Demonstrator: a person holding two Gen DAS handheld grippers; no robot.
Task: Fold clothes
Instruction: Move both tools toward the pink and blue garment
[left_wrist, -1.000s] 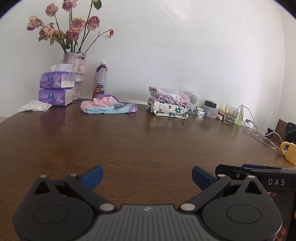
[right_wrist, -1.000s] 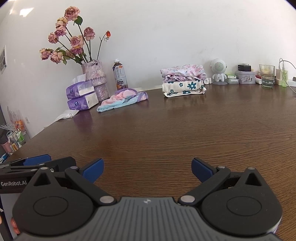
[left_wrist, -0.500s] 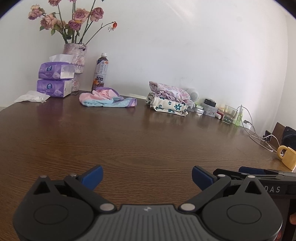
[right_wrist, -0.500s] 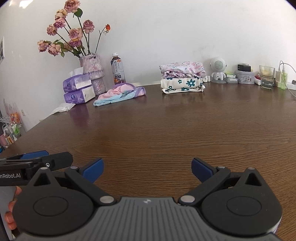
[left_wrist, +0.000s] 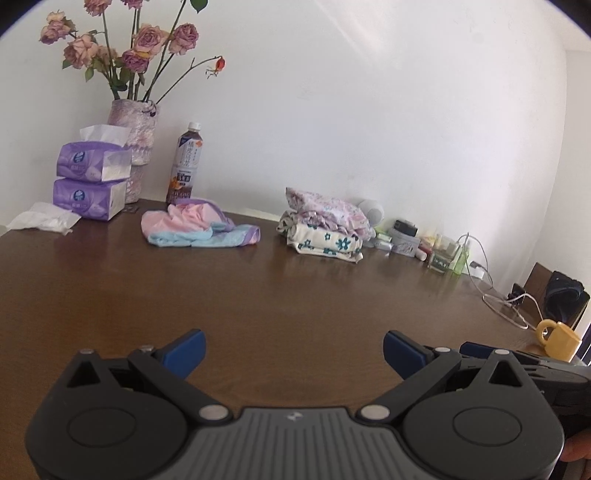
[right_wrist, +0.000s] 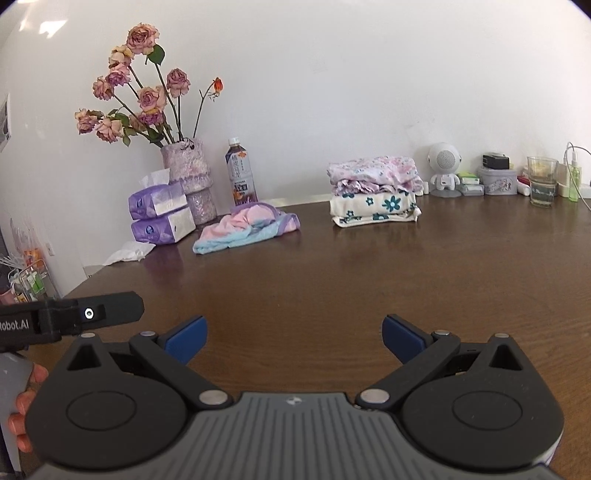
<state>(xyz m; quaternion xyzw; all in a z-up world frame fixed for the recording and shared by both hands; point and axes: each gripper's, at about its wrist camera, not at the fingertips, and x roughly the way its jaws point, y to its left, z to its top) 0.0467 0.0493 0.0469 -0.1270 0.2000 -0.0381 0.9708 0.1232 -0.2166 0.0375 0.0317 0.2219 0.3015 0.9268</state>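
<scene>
Both hand-held grippers wide open, empty, over bare desk (left_wrist: 295, 295).
Left hand-held gripper (left_wrist: 294, 349), right hand-held gripper (right_wrist: 294, 334). Far side, left to right: tissue packs (left_wrist: 90, 179), unfolded pastel garment (left_wrist: 199, 229), folded stack (left_wrist: 325, 230).

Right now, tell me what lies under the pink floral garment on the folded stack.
Under the pink floral garment lies a purple-patterned piece, then a cream one with teal flowers, resting on the table. Any layers tucked inside the folds are hidden.
</scene>
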